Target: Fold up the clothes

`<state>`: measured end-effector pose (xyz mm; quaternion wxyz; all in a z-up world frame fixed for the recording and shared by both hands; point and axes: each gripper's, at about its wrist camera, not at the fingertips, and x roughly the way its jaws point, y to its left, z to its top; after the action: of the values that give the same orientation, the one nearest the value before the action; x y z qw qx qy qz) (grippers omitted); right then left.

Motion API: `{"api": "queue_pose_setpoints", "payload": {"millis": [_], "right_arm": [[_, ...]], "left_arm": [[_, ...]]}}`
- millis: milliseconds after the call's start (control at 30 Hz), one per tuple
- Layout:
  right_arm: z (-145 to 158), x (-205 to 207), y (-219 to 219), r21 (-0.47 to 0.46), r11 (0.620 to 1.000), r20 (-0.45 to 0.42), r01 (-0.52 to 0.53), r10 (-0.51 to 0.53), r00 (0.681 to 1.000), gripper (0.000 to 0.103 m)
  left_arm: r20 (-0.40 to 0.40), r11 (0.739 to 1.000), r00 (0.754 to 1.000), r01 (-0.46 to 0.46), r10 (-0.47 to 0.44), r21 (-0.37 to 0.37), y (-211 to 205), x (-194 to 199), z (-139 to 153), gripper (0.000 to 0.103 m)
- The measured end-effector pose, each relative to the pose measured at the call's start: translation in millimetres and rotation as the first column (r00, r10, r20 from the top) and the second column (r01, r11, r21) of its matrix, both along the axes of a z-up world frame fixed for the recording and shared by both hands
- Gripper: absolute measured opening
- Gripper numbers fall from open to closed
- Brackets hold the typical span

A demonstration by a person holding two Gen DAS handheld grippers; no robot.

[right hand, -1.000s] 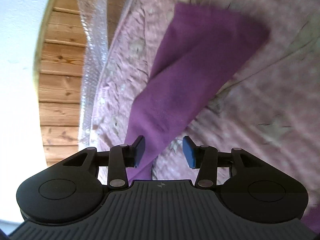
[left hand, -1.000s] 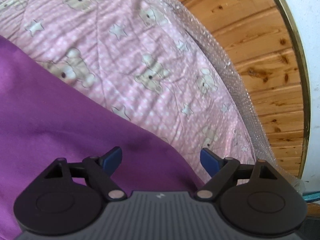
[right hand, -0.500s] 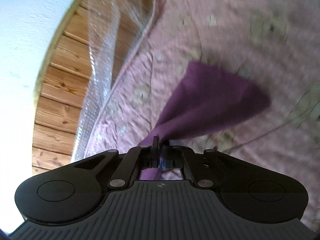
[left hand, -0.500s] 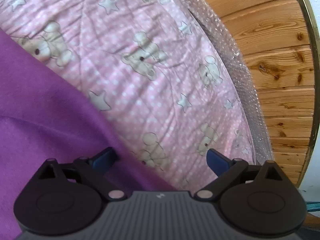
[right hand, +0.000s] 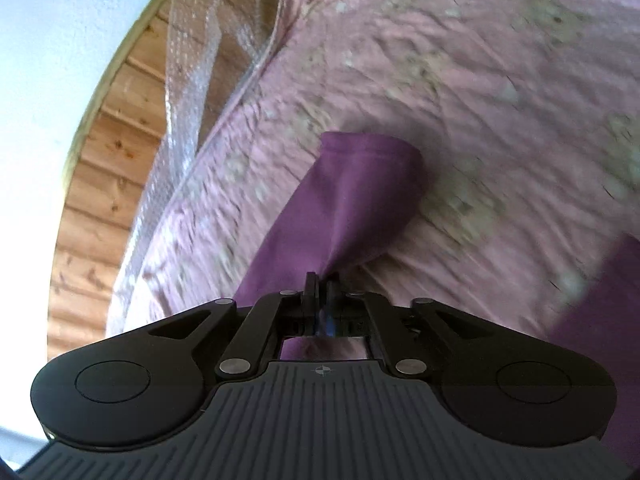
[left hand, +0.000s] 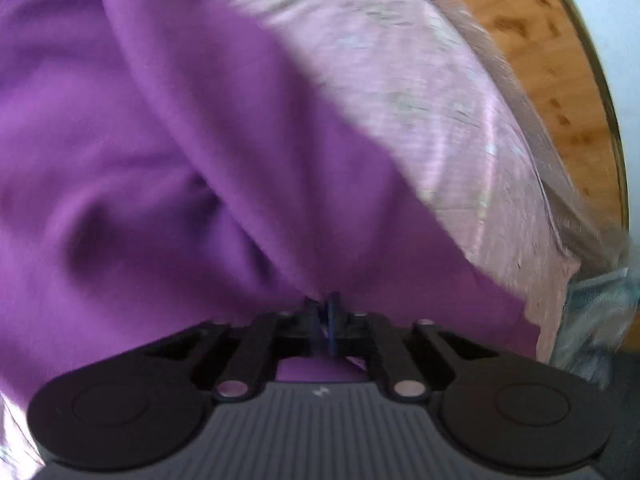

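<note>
- Purple garment (left hand: 168, 168) pinched in both grippers, lying on a pink printed bedsheet (left hand: 432, 120).
- Left gripper (left hand: 325, 312): fingers closed together on a bunched fold of the purple fabric. The pinch point is mostly buried in cloth; only a sliver of blue pad shows.
- Left view is motion-blurred. The garment fills most of the frame and runs off the left and top edges, so its shape and type are unreadable.
- Right gripper (right hand: 322, 286): fingers clamped narrow on the purple garment (right hand: 352, 208); the fabric rises from the pinch as a cone toward a hemmed, tube-like end, possibly a sleeve, can't confirm.
- A second purple patch sits at the right edge of the right view, cut off by the frame and gripper body.
- The sheet print is smeared by blur in both views; motifs are not legible.
- Bubble wrap (right hand: 188, 92) lies along the bed edge, partly draped.
- Beyond it, wood panelling (right hand: 104, 184) and a pale wall, distorted by the fisheye rim.
</note>
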<state>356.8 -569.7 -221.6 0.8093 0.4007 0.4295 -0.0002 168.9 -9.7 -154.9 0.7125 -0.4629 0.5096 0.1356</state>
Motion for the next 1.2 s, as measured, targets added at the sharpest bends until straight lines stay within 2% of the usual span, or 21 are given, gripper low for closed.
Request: {"api": "queue_pose_setpoints", "payload": {"millis": [33,67,100,167,233,300,333,367,400,433,467,500,567,600,733,800,867,933,1000,1067,1200], "right_arm": [[-4,-3,-3,0.001,1.0,-0.009,0.005,-0.005,1.0,0.022],[-6,-2,-6,0.003,1.0,-0.009,0.018,-0.018,1.0,0.037],[-8,-1,-9,0.006,0.999,-0.007,0.031,-0.031,0.999,0.052],[-10,4,-14,0.005,0.999,0.003,0.051,-0.051,0.999,0.061],[-9,13,-18,-0.007,0.998,0.021,0.061,-0.061,0.998,0.06],[-9,22,-21,-0.022,0.997,0.041,0.074,-0.073,0.996,0.059],[-10,28,-23,-0.018,0.997,0.039,0.08,-0.079,0.996,0.058],[-12,34,-24,0.002,0.998,0.044,0.064,-0.064,0.997,0.041],[-11,39,-22,0.006,0.999,0.045,0.041,-0.041,0.998,0.009],[-10,44,-19,0.006,1.0,0.046,0.016,-0.016,0.999,0.007],[-3,46,-16,-0.01,1.0,0.054,0.005,-0.005,0.999,0.005],[4,47,-13,-0.028,1.0,0.062,-0.003,0.004,0.998,0.003],[24,44,-9,-0.061,0.998,0.086,-0.002,0.007,0.996,0.001],[37,38,-9,-0.07,0.997,0.104,0.013,-0.006,0.995,0.001],[95,-13,-20,-0.102,0.991,0.16,0.084,-0.067,0.985,0.0],[109,-48,-28,-0.138,0.985,0.149,0.102,-0.081,0.986,0.0],[101,-83,-36,-0.189,0.975,0.088,0.116,-0.101,0.991,0.0],[64,-109,-46,-0.229,0.964,-0.035,0.136,-0.147,0.988,0.001],[21,-124,-54,-0.227,0.964,-0.163,0.141,-0.181,0.97,0.001],[8,-137,-58,-0.202,0.963,-0.153,0.179,-0.211,0.965,0.0],[44,-142,-57,-0.238,0.954,-0.076,0.183,-0.206,0.976,0.0]], "left_arm": [[0.016,0.999,0.999,-0.035,0.035,0.018,5,-4,-1,0.031],[0.034,0.997,0.997,-0.069,0.068,0.037,11,-8,-2,0.04],[0.055,0.994,0.995,-0.086,0.083,0.066,15,-9,0,0.055],[0.091,0.987,0.989,-0.123,0.114,0.104,26,-9,4,0.062],[0.122,0.979,0.982,-0.161,0.145,0.128,36,-5,5,0.065],[0.129,0.976,0.982,-0.156,0.137,0.154,38,9,1,0.066],[0.127,0.975,0.985,-0.139,0.118,0.175,37,17,0,0.067],[0.122,0.972,0.987,-0.125,0.102,0.197,34,25,0,0.067],[0.116,0.97,0.989,-0.114,0.09,0.214,31,36,-1,0.067],[0.106,0.968,0.992,-0.091,0.067,0.234,31,40,1,0.059],[0.097,0.966,0.994,-0.068,0.045,0.251,32,43,3,0.041],[0.108,0.967,0.994,-0.058,0.031,0.249,34,38,8,0.005],[0.133,0.969,0.991,-0.038,0.005,0.245,39,30,17,0.005],[0.173,0.972,0.985,-0.045,0.004,0.232,41,20,26,0.005],[0.289,0.982,0.957,-0.037,-0.019,0.186,47,-38,69,0.005],[0.277,0.986,0.959,0.014,-0.061,0.168,44,-64,60,0.005],[0.256,0.991,0.962,0.06,-0.089,0.119,40,-80,40,0.005],[0.211,0.992,0.972,0.088,-0.105,0.089,32,-81,11,0.005],[0.189,0.988,0.973,0.113,-0.131,0.103,23,-78,-7,0.005],[0.218,0.989,0.968,0.104,-0.125,0.108,24,-75,-7,0.005],[0.318,0.988,0.939,0.099,-0.133,0.121,28,-87,17,0.005]]}}
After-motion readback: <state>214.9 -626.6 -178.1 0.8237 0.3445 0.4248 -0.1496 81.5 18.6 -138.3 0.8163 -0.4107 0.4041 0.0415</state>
